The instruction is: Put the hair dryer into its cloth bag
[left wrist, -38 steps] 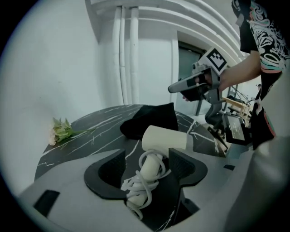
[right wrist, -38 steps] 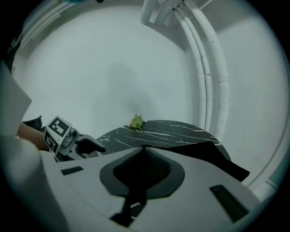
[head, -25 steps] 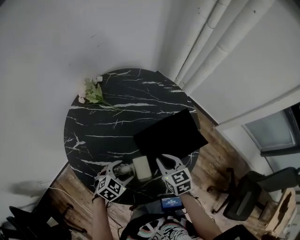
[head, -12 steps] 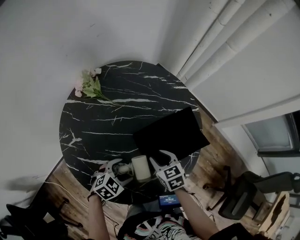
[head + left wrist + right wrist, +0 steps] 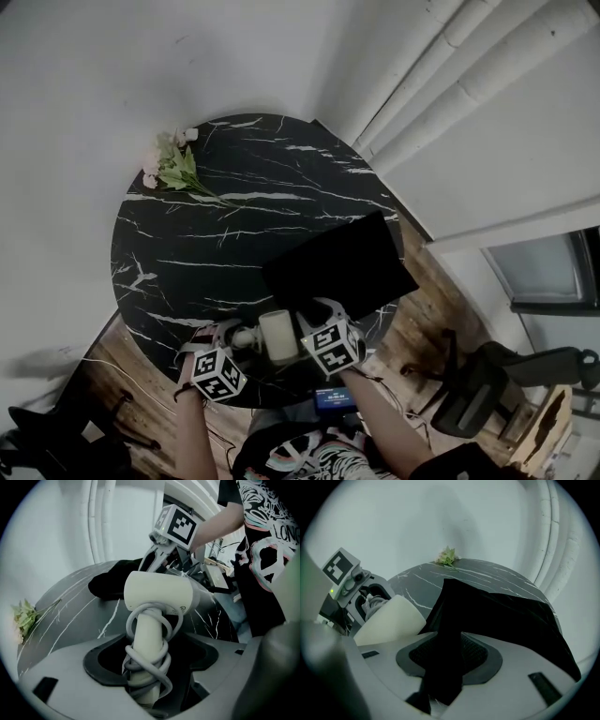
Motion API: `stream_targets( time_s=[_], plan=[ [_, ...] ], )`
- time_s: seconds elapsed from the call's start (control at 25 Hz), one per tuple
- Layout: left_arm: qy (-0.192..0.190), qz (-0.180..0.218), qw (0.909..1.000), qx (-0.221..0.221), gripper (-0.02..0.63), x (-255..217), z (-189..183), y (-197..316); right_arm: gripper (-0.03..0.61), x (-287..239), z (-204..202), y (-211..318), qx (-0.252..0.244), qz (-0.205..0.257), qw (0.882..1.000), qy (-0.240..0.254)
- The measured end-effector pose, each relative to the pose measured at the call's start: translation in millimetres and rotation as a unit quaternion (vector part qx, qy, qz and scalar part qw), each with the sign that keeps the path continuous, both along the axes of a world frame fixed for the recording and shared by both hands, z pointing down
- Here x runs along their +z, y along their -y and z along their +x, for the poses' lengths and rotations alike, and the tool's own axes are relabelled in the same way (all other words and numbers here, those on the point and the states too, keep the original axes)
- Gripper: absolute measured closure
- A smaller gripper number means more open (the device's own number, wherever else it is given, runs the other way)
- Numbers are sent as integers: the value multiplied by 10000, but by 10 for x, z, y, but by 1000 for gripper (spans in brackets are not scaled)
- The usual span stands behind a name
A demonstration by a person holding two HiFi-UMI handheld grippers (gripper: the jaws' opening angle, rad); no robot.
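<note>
Marble table (image 5: 234, 187) | left gripper (image 5: 221, 335) opening wide round hair dryer (image 5: 277, 336) | right gripper (image 5: 324, 314) opening, cloth bag (image 5: 342, 262) between | shirt (image 5: 262, 541) "LON"

A round black marble-patterned desk (image 5: 187, 253) with white veins is carrying a small sprig of pale flowers with green leaves (image 5: 169, 164) at its far left rim. A flat black cloth bag (image 5: 342, 267) is lying on its right side, reaching the rim there.

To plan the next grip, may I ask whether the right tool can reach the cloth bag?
Probably yes: the right tool has just been opening its jaws, and the cloth bag lies between them, nothing blocking.
</note>
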State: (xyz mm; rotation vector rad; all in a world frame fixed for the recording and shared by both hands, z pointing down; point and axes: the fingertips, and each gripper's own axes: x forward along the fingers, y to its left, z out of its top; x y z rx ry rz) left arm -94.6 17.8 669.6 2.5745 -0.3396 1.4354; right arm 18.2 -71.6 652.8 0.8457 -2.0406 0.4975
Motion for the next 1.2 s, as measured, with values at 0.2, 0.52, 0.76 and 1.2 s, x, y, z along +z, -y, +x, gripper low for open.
stream_targets(
  time_s=[0.2, 0.52, 0.76, 1.2],
  plan=[
    [-55, 46, 10000, -19, 249, 6, 3, -5, 439, 13, -18, -7, -191, 146, 9996, -117],
    [-308, 177, 9994, -15, 249, 7, -2, -3, 479, 27, -57, 4, -327, 172, 9993, -83],
    [-509, 218, 9984, -149, 339, -39, -2, -19, 546, -35, 2, 5, -248, 191, 9995, 49],
    [-997, -143, 9916, -814, 377, -121, -8, -53, 545, -272, 115, 47, 145, 48, 9979, 636]
  ],
)
